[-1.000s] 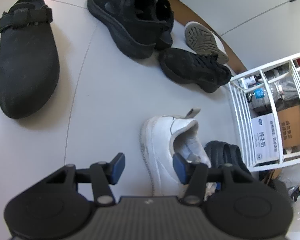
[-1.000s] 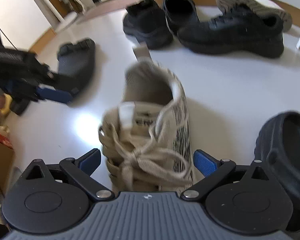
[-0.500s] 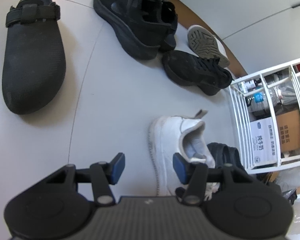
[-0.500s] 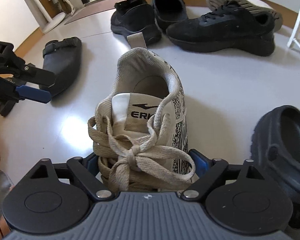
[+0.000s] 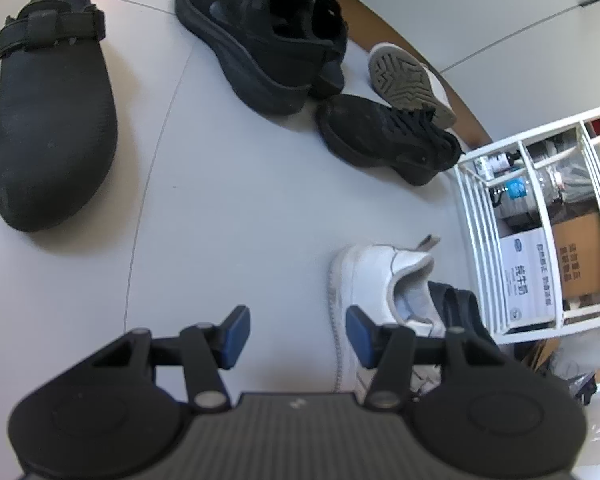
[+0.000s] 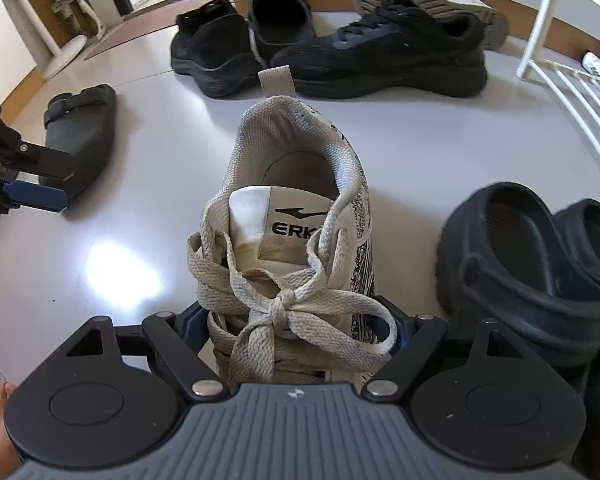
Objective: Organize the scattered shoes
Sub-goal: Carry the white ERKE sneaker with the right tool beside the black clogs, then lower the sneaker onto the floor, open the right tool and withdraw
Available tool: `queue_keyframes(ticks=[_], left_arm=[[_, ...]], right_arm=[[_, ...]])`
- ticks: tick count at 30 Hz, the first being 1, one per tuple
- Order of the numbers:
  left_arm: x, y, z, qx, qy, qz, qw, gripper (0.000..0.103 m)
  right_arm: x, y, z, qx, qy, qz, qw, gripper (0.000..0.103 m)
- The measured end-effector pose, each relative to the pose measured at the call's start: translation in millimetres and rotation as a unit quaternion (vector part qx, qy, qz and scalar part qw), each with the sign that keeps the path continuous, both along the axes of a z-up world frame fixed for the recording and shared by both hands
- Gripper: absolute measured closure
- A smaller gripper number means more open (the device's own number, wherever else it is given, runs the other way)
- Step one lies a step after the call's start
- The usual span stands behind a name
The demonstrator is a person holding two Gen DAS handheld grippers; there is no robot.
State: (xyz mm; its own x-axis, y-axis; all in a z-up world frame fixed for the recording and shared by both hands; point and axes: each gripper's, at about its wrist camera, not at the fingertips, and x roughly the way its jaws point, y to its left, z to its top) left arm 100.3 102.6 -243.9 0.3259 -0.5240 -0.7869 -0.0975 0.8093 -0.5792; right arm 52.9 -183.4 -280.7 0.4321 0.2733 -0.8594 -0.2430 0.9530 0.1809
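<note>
right tool (image 6: 296,330) grips beige sneaker (image 6: 296,216) (laced forefoot).

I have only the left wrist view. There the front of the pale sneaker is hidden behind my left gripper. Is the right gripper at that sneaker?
Observer: Yes. The right gripper straddles the pale sneaker at its laces, with a pad against each side.
Operator: Are the laces tied?
Observer: Yes, in a bow just in front of the gripper.
Operator: What is the dark thing to the right of the sneaker?
Observer: It is a black slide, footbed up. It lies beside the sneaker with a gap of floor between them.
</note>
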Motion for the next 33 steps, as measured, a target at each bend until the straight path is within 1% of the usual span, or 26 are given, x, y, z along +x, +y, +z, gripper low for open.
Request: queue_keyframes(ticks=[2,8,13,15,17,18,20,23,26,30,33], left_arm=[[-0.3,-0.1,-0.3,-0.001,0.000,0.000,1.0000,0.048],[-0.2,-4.8,-1.6,-0.001,0.002,0.001,1.0000,0.048],[3.0,-16.0,-4.2,-0.001,0.003,0.001,1.0000,0.048],[6.3,-16.7,-7.1,-0.001,0.004,0.000,1.0000,0.048],[7.3,-24.3,-8.1,-0.001,0.005,-0.001,1.0000,0.048],[7.9,-22.3,-9.4,-0.001,0.005,-0.001,1.0000,0.048],[12.3,-16.3,-11.4,-0.001,0.006,-0.002,1.0000,0.048],[17.0,-24.0,-15.0,-0.001,0.008,-0.002,1.0000,0.048],[20.3,-19.8,-18.0,-0.001,0.008,-0.005,1.0000,0.048],[8.5,8.1,-12.6,0.001,0.008,-0.008,0.9999,0.048],[5.6,14.8,-11.2,0.001,0.007,-0.009,0.9999,0.047]], right_arm=[[-2.0,-6.8,-1.2,0.005,0.002,-0.009,1.000,0.018],[-6.7,-9.9,-1.4,-0.007,-0.003,-0.014,1.000,0.018],[-6.9,-5.0,-2.9,-0.021,-0.004,-0.020,1.000,0.014],[-5.7,-1.4,-6.3,-0.029,0.007,-0.030,0.999,0.011],[-6.4,3.7,-8.6,-0.047,0.009,-0.030,0.998,0.011],[-9.0,7.0,-10.0,-0.060,0.004,-0.029,0.998,0.011],[-14.4,9.2,-11.3,-0.070,-0.004,-0.027,0.997,0.011],[-14.9,9.7,-10.1,-0.073,-0.002,-0.031,0.997,0.011],[-14.9,12.1,-7.5,-0.083,0.001,-0.044,0.996,0.013],[-19.3,18.1,-6.6,-0.103,-0.010,-0.036,0.994,0.015],[-21.2,17.9,-4.9,-0.106,-0.012,-0.041,0.993,0.015]])
